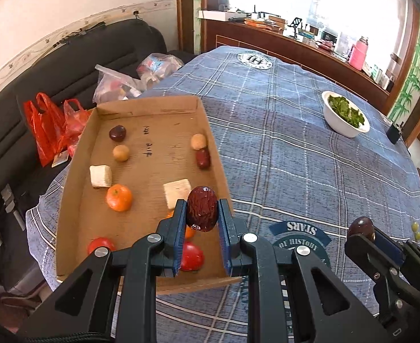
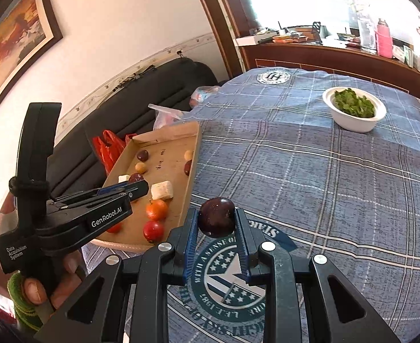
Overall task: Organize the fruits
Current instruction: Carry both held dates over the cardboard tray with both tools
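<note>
My left gripper [image 1: 202,210] is shut on a wrinkled red date [image 1: 203,213] and holds it above the near right part of the cardboard tray [image 1: 153,111]. The tray holds a dark plum [image 1: 117,133], a tan longan [image 1: 121,153], white cubes [image 1: 100,175], an orange [image 1: 119,197], tomatoes [image 1: 191,256], another date [image 1: 203,158] and another longan [image 1: 198,141]. My right gripper [image 2: 216,223] is shut on a dark purple plum [image 2: 216,219] above the blue plaid cloth, right of the tray [image 2: 191,171]. It shows in the left wrist view [image 1: 365,233].
A white bowl of green leaves [image 1: 345,114] stands far right on the blue plaid tablecloth [image 1: 295,157]. Two small green grapes [image 1: 415,230] lie near the right edge. Red and clear plastic bags [image 1: 55,125] lie on the dark sofa left of the tray.
</note>
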A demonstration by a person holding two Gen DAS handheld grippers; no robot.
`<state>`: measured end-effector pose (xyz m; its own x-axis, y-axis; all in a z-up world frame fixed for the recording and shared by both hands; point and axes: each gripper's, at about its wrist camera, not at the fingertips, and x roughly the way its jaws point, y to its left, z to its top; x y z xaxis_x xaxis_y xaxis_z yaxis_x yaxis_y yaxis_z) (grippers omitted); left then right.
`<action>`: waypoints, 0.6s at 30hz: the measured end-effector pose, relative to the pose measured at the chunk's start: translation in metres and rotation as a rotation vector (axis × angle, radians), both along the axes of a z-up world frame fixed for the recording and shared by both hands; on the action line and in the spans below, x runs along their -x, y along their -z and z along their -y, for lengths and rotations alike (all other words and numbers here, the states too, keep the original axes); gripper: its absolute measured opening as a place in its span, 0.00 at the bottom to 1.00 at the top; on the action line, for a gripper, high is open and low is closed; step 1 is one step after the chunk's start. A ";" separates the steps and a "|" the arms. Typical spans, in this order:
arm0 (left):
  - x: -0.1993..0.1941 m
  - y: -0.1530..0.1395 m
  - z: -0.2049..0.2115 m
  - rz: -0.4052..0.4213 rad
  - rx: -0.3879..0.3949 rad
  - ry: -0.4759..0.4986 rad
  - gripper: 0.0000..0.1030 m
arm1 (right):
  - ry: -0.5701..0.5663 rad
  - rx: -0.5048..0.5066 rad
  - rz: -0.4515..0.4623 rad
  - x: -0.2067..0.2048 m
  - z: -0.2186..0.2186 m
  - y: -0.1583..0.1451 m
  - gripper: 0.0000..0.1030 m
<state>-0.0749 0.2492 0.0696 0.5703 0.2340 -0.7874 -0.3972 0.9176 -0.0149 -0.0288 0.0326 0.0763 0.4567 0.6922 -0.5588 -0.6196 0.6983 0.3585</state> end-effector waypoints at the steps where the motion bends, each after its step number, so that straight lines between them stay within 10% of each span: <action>1: 0.000 0.000 -0.004 0.000 0.004 -0.005 0.18 | -0.005 0.002 0.002 0.000 -0.003 -0.001 0.25; 18: 0.008 0.003 -0.082 -0.007 0.023 -0.131 0.18 | -0.093 0.002 -0.010 -0.022 -0.066 -0.008 0.24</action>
<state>-0.0832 0.3316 0.0665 0.5304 0.2884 -0.7972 -0.5141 0.8572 -0.0319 -0.0065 0.0982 0.0843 0.3853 0.7300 -0.5645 -0.6780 0.6389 0.3635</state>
